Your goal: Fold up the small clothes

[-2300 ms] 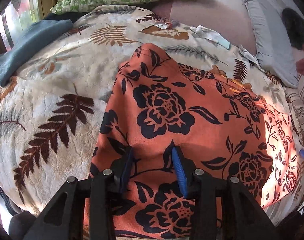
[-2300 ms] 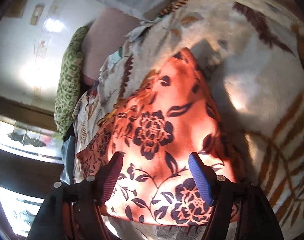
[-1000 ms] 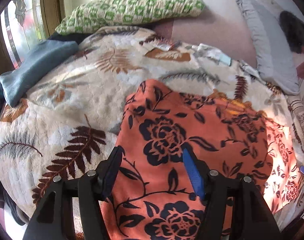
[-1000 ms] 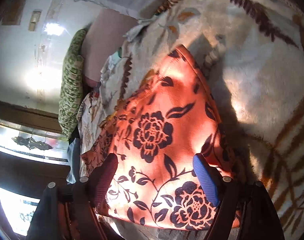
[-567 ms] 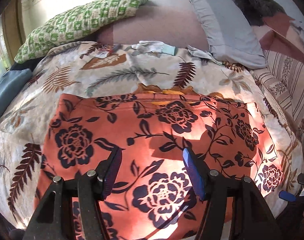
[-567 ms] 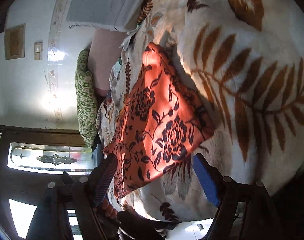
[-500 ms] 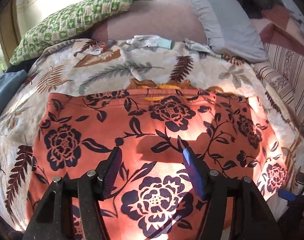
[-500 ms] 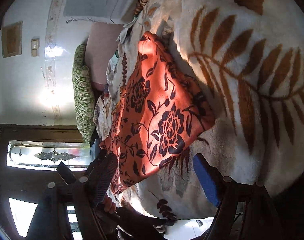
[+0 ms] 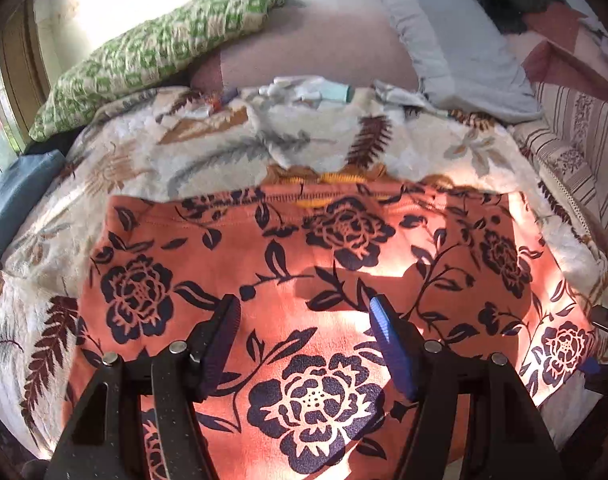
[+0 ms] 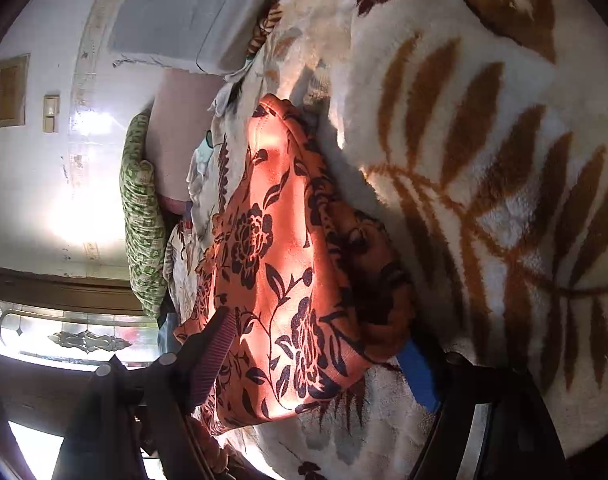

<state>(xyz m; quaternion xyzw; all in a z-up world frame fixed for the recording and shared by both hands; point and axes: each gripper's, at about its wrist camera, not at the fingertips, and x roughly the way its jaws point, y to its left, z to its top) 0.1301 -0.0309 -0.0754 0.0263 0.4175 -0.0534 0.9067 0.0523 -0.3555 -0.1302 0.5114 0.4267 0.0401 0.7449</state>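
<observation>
An orange garment (image 9: pixel 304 280) with dark floral print lies spread flat on a leaf-patterned blanket (image 9: pixel 224 148). My left gripper (image 9: pixel 304 332) hovers open over the garment's near middle, holding nothing. My right gripper (image 10: pixel 315 356) is open, rolled sideways, with its jaws on either side of the garment's right end (image 10: pixel 288 264); the cloth lies between the jaws without being pinched. The right gripper's blue tip also shows at the right edge of the left wrist view (image 9: pixel 591 366).
A green patterned pillow (image 9: pixel 152 56) and a grey pillow (image 9: pixel 455 36) lie at the bed's head. Small white items (image 9: pixel 311 90) sit on the blanket's far edge. A blue cloth (image 9: pixel 12 200) lies at the left. A striped sheet (image 9: pixel 575 152) is at the right.
The left gripper opened, let go of the garment and swung right to face its middle. The right gripper pulled back, then moved in around the garment's right end.
</observation>
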